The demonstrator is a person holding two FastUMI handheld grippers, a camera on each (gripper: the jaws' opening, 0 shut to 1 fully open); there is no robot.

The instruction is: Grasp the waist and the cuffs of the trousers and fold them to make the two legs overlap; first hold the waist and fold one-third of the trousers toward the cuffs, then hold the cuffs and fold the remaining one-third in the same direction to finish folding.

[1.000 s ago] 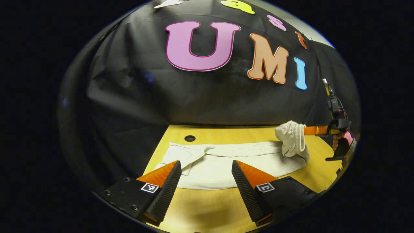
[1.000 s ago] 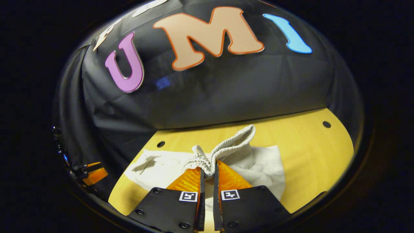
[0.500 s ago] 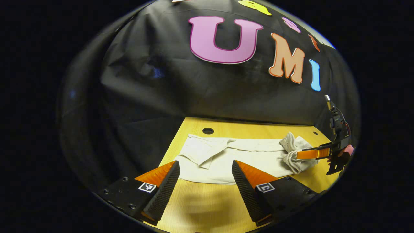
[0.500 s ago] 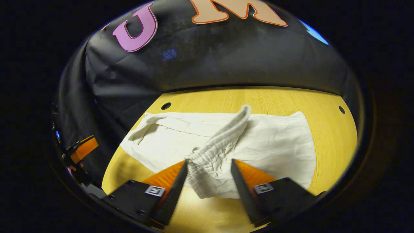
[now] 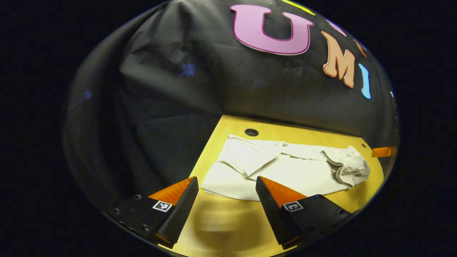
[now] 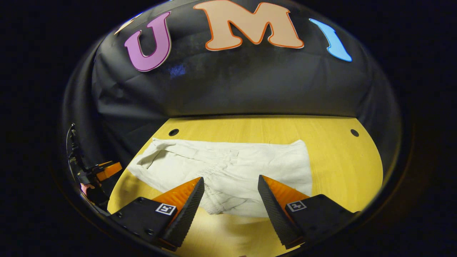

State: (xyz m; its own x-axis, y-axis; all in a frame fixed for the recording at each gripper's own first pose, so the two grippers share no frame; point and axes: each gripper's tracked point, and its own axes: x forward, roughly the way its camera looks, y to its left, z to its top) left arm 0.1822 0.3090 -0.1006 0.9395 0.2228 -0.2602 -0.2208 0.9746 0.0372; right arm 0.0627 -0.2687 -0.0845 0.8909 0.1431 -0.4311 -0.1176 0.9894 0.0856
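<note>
On the wooden bench (image 6: 335, 157) lie pale trousers (image 6: 228, 171), no readable label; the left gripper (image 5: 227, 185) and right gripper (image 6: 231, 185) hover wide open, empty.

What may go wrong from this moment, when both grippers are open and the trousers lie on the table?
1. The waist end lies bunched, not flat, so the first third may be uneven and the final fold lopsided.
2. At the other end a flap is turned over on the trousers; the left gripper, open, may pinch only one layer there.
3. The right gripper, open, holds nothing, so pulling one end may drag the cloth along the table.
</note>
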